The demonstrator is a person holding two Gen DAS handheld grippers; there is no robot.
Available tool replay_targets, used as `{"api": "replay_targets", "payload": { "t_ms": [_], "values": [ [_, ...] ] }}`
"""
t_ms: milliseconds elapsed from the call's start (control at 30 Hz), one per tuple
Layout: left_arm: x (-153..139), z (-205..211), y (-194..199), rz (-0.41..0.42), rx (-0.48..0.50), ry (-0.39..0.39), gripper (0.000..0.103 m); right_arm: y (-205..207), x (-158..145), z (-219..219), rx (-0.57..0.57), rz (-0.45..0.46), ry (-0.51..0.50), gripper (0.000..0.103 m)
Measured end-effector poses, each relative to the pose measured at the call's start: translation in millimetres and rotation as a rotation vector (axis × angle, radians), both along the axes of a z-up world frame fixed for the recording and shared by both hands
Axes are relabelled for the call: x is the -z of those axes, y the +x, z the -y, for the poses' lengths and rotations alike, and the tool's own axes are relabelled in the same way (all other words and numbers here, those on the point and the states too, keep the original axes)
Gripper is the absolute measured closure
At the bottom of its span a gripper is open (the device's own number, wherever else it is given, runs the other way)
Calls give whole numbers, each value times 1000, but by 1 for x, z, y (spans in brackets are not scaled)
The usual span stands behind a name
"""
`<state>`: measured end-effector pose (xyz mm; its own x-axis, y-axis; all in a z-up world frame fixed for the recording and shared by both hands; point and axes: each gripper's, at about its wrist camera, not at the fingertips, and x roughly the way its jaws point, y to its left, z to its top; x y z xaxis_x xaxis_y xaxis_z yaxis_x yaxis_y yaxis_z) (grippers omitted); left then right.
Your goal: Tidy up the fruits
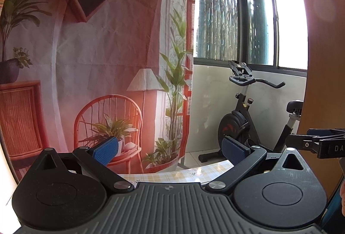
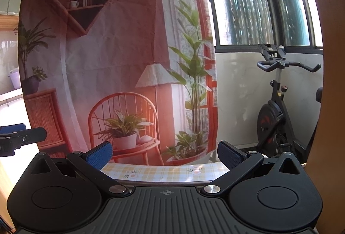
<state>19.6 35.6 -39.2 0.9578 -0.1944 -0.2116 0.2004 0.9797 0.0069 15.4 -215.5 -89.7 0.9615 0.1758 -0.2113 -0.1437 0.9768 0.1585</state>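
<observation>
No fruit shows in either view. My left gripper (image 1: 170, 151) is open and empty, held level above the far edge of a table with a yellow checked cloth (image 1: 172, 171). My right gripper (image 2: 165, 154) is also open and empty, above the same cloth (image 2: 163, 170). The right gripper's fingers show at the right edge of the left wrist view (image 1: 319, 141). The left gripper's fingers show at the left edge of the right wrist view (image 2: 19, 137). Most of the tabletop is hidden below both cameras.
A printed room backdrop (image 1: 103, 57) hangs behind the table, also in the right wrist view (image 2: 112, 57). An exercise bike (image 1: 248, 117) stands by the window at the right (image 2: 278, 109). A wooden panel (image 1: 319, 40) rises at the far right.
</observation>
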Motion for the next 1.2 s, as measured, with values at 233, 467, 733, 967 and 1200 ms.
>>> {"api": "replay_targets", "payload": {
  "t_ms": [233,467,733,967,1200],
  "values": [
    [1,1,0,-2,12,9,0,1,0,1,4,-3,5,0],
    [1,0,1,-6,12,8,0,1,2,2,4,-8,8,0],
    [0,0,1,-4,13,8,0,1,2,1,5,-8,9,0],
    [0,0,0,-6,14,7,0,1,2,1,4,-8,9,0],
    [0,0,0,-6,14,6,0,1,2,1,4,-8,9,0]
  ]
}}
